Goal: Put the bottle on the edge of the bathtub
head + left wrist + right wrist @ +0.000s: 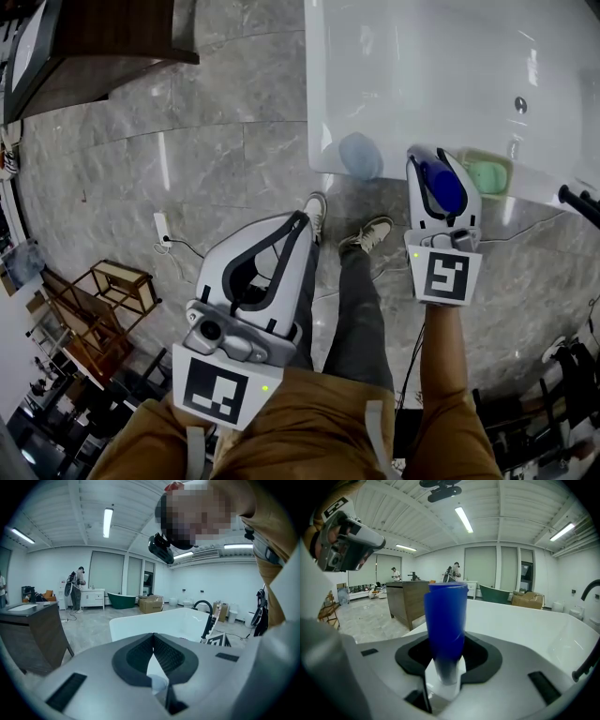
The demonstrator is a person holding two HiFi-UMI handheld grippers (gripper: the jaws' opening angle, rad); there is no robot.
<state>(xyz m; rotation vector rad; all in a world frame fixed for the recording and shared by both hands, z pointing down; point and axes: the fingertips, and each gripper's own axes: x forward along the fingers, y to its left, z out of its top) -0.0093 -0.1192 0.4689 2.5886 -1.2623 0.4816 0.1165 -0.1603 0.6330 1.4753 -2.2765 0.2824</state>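
Note:
A tall blue bottle [442, 185] [446, 620] stands upright between the jaws of my right gripper [436, 161] [449, 654], which is shut on its lower part. The gripper is at the near rim of the white bathtub [323, 141] [525, 620]. Whether the bottle's base touches the rim is hidden. My left gripper [302, 221] [153, 637] hangs lower left above the floor by the person's leg. Its pads meet at the tip with nothing between them. The tub [140, 623] lies ahead of it.
On the tub's rim are a pale blue round object [359, 156] and a green soap dish [489, 173]. A black faucet [577, 199] [206, 616] stands at the right. A dark wooden cabinet [103, 37] and wooden stools [94, 309] are at the left on the marble floor.

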